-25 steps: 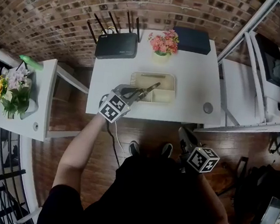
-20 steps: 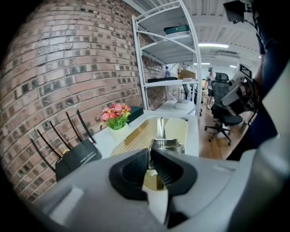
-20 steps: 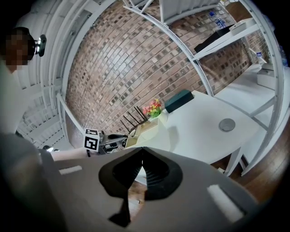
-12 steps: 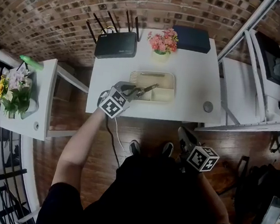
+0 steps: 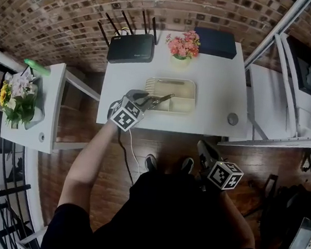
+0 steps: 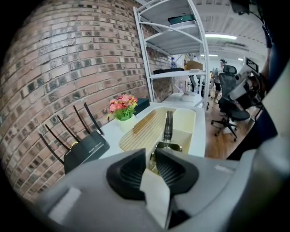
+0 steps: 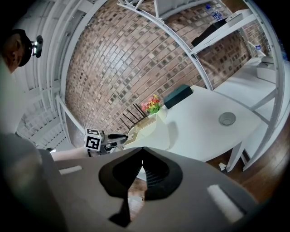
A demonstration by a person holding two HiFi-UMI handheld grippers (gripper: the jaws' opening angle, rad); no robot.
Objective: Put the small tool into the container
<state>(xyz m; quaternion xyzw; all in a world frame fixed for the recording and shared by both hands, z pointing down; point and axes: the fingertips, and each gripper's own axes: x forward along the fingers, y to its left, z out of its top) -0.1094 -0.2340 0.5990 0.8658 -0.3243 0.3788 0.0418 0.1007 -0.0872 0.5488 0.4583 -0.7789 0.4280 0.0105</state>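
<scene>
1. Head view: my left gripper [image 5: 150,100] reaches in over the near edge of the desk [image 5: 215,89], coming from 7 o'clock of the container [image 5: 183,105], with its tips at the container's left end. The tool [image 5: 165,98] lies within the container's rim, slanting away from my tips toward 2 o'clock. I cannot tell which compartment it lies in. From the container, the router [image 5: 130,49] sits at 10 o'clock, the flowers [image 5: 182,45] at 12 and the box [image 5: 215,43] at 1, all along the desk's far edge. A round dish [image 5: 232,119] sits at 4 o'clock, well apart. My right gripper [image 5: 204,150] hangs off the desk at 5 o'clock, over the floor [image 5: 170,142].

2. Left gripper view: my jaws stand a narrow slit apart and have just been opening; the pads press on nothing. The tool's metal end lies just beyond the tips, in line with the slit. Its dark handle points off to 12 o'clock inside the container, along the border between the ribbed section at 11 and the smooth compartment at 1. The flowers are at 10 o'clock and the router at 9.

3. Right gripper view: my jaws are closed tip to tip with nothing between them. Past them lies the desk. The left gripper's cube [image 7: 93,139] is at 10 o'clock with the container just beside it, and the dish is at 2 o'clock.
</scene>
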